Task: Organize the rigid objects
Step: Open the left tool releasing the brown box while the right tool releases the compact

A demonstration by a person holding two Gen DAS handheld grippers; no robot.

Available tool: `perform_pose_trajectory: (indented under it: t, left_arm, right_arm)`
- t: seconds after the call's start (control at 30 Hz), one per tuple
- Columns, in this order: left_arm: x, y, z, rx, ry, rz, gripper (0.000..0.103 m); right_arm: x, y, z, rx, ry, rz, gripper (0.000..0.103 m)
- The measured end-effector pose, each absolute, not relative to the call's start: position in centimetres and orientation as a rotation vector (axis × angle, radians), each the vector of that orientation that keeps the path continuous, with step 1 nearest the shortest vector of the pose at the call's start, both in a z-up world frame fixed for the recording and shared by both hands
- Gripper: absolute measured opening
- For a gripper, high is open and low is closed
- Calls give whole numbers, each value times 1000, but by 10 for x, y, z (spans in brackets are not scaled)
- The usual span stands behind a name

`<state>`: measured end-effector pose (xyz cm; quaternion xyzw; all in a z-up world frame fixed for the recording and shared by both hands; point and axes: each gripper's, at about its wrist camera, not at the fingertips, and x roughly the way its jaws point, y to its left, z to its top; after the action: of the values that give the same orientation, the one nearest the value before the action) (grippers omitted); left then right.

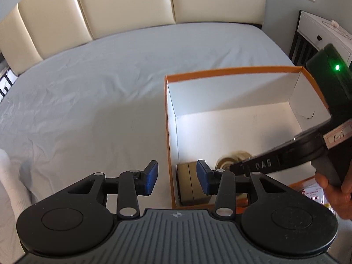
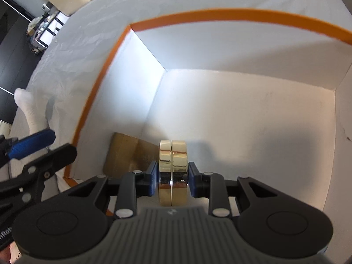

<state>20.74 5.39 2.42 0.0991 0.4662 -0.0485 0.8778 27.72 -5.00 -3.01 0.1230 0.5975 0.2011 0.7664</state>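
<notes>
An open white box with an orange rim (image 1: pixel 231 71) (image 2: pixel 220 14) stands on the bed. In its near left corner lies a flat gold rectangular box (image 1: pixel 189 182) (image 2: pixel 123 154). My right gripper (image 2: pixel 173 179) reaches down inside the white box, shut on a shiny gold round case (image 2: pixel 173 154) made of two halves, held on edge just beside the gold box. In the left wrist view that case (image 1: pixel 228 160) shows blurred behind the right gripper's fingers. My left gripper (image 1: pixel 177 177) hovers over the box's left wall, open, with nothing between its blue pads (image 1: pixel 151 176).
The grey bedsheet (image 1: pixel 99 101) spreads left of the box, with a cream headboard (image 1: pixel 123 4) behind it. A white nightstand (image 1: pixel 321 33) stands at the far right. A white sock (image 2: pixel 28 107) lies at the bed's left. A red-and-white packet (image 1: pixel 312 192) sits near a hand (image 1: pixel 336 189).
</notes>
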Motion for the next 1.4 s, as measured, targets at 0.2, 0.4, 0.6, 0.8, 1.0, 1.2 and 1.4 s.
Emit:
perform_pose_trajectory:
  t: [0.2, 0.4, 0.6, 0.8, 1.0, 1.2, 1.4]
  left_arm:
    - [210, 55, 19, 182, 992, -117, 42]
    - [209, 52, 18, 202, 985, -109, 37]
    - [206, 53, 20, 202, 982, -110, 37]
    - [205, 55, 21, 200, 984, -114, 37]
    - [206, 53, 21, 200, 986, -110, 37]
    - [206, 53, 22, 204, 987, -112, 37]
    - [200, 53, 25, 203, 970, -98, 37]
  right_arm:
    - [276, -45, -26, 86, 1293, 384, 38]
    - [279, -48, -34, 74, 1315, 366, 25]
    - [275, -36, -41, 142, 1357, 477, 9]
    - [274, -41, -19, -2, 1201, 381, 57]
    - [281, -48, -43, 58, 1337, 354, 36]
    - [279, -36, -45, 71, 1329, 424, 22]
    - [277, -38, -44, 67, 1306, 447, 23]
